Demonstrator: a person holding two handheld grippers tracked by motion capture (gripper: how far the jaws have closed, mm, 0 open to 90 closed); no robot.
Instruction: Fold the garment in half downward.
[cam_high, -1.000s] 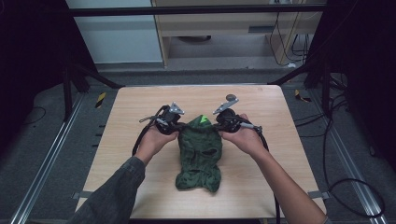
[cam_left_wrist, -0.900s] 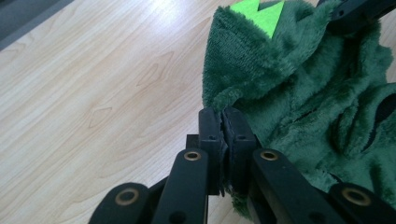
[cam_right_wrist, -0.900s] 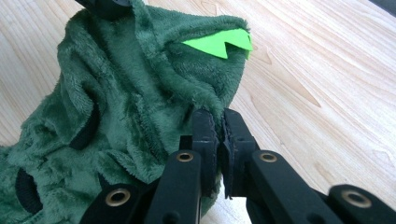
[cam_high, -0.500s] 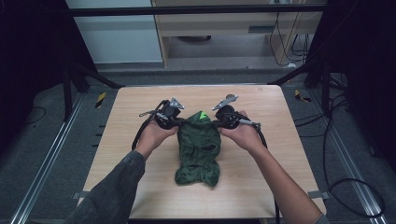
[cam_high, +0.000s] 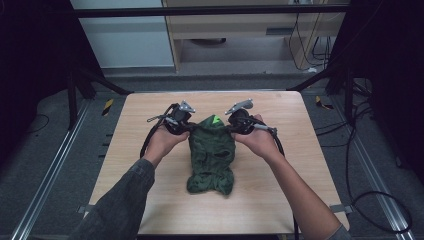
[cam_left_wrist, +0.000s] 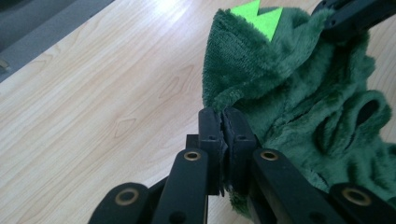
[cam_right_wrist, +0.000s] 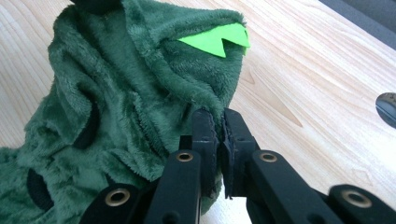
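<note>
Midway across the tabletop (cam_high: 150, 200), nearer its far edge, bare wood lies open on every side. Between them, the left tool (cam_high: 186, 126) and right tool (cam_high: 231, 125) each clamp the green plush garment's (cam_high: 212, 155) far end; its rest trails toward the near edge.

We see the plush garment (cam_high: 211, 152) on the tabletop (cam_high: 300, 180), about midway between left and right edges. Left gripper (cam_high: 187, 127) sits at its far-left corner, right gripper (cam_high: 231, 126) at its far-right corner. Garment's near end points toward the near edge.
</note>
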